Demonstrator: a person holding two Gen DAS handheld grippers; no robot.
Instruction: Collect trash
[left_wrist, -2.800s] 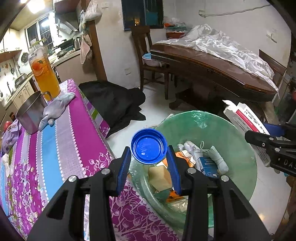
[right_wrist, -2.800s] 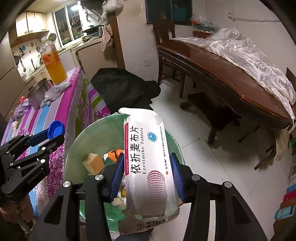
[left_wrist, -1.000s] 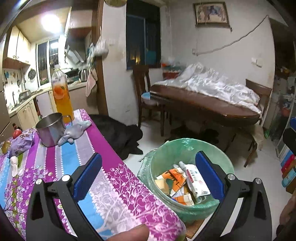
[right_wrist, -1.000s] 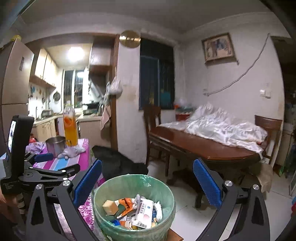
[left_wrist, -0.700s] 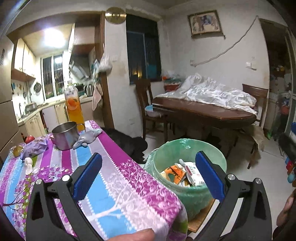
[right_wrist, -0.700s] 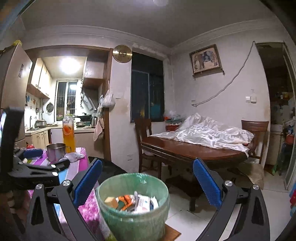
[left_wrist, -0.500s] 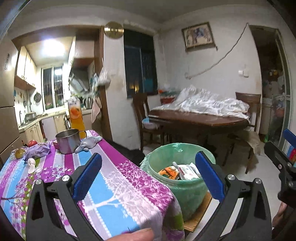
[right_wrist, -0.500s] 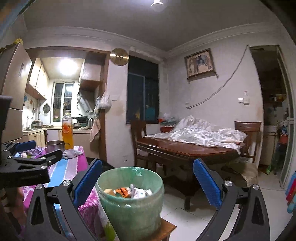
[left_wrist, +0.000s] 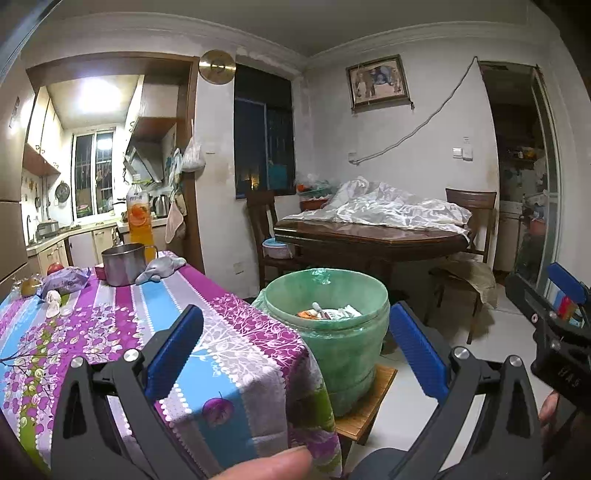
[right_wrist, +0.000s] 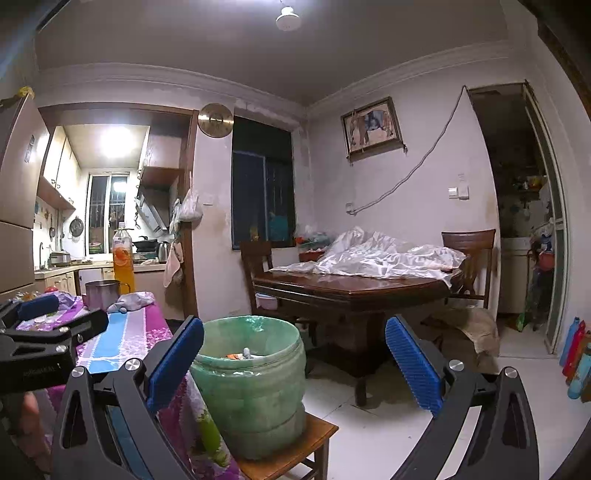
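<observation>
A green trash bin stands on a low wooden stool beside the table's corner, holding several pieces of trash. It also shows in the right wrist view. My left gripper is open and empty, held back from the bin above the table's corner. My right gripper is open and empty, back from the bin. The right gripper also shows at the right edge of the left wrist view.
The table with a purple striped cloth carries a metal pot, an orange drink bottle, a grey cloth and a snack bag. A dark wooden dining table with chairs stands behind the bin. Bottles stand on the floor at right.
Both grippers let go of the blue cap and the tablet box, which went into the bin. Both have since opened wide, pulled back and sunk lower.
</observation>
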